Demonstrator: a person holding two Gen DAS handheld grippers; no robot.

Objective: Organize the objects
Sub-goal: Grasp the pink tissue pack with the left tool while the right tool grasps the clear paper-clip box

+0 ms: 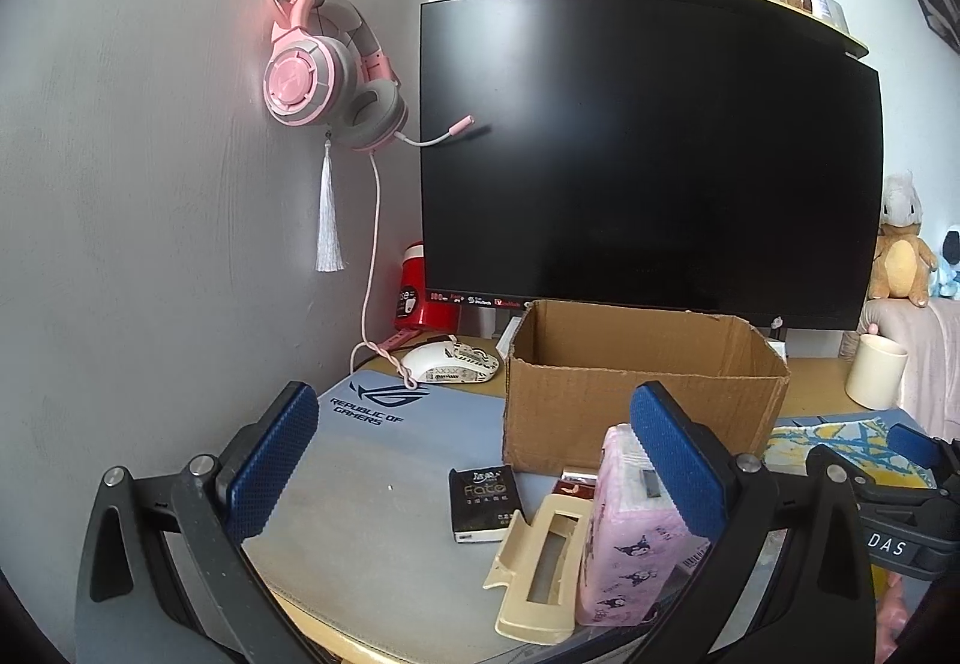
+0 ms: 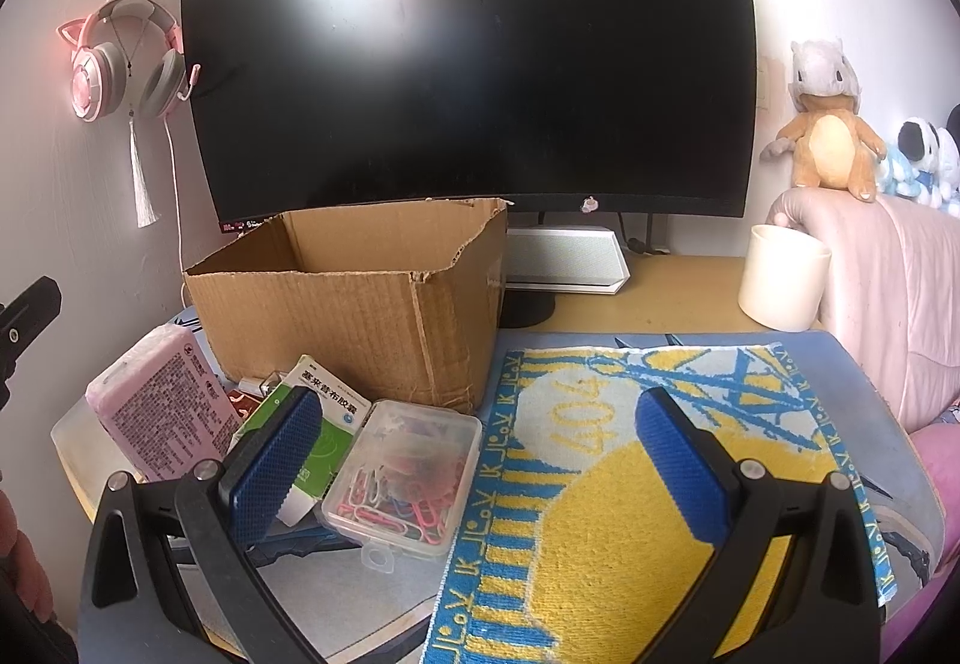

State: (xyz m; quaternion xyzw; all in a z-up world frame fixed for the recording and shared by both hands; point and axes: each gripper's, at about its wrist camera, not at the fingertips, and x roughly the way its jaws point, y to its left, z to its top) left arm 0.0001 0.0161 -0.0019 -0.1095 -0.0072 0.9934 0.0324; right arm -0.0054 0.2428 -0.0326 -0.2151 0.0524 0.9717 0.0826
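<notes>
An open cardboard box (image 1: 642, 394) (image 2: 354, 304) stands on the desk before the monitor. In front of it lie a black card box (image 1: 483, 505), a beige plastic holder (image 1: 540, 568), a pink tissue pack (image 1: 630, 544) (image 2: 162, 412), a green-white medicine box (image 2: 312, 424) and a clear case of coloured paper clips (image 2: 402, 478). A yellow-blue towel (image 2: 630, 484) lies at the right. My left gripper (image 1: 474, 460) is open and empty above the desk mat. My right gripper (image 2: 480, 454) is open and empty above the clip case and towel.
A black monitor (image 1: 648, 160) fills the back. Pink headphones (image 1: 324, 70) hang on the wall at left. A white mouse (image 1: 450, 361) sits behind the mat. A cream cup (image 2: 780, 280) stands at right, beside a pink sofa arm (image 2: 888, 304) with plush toys.
</notes>
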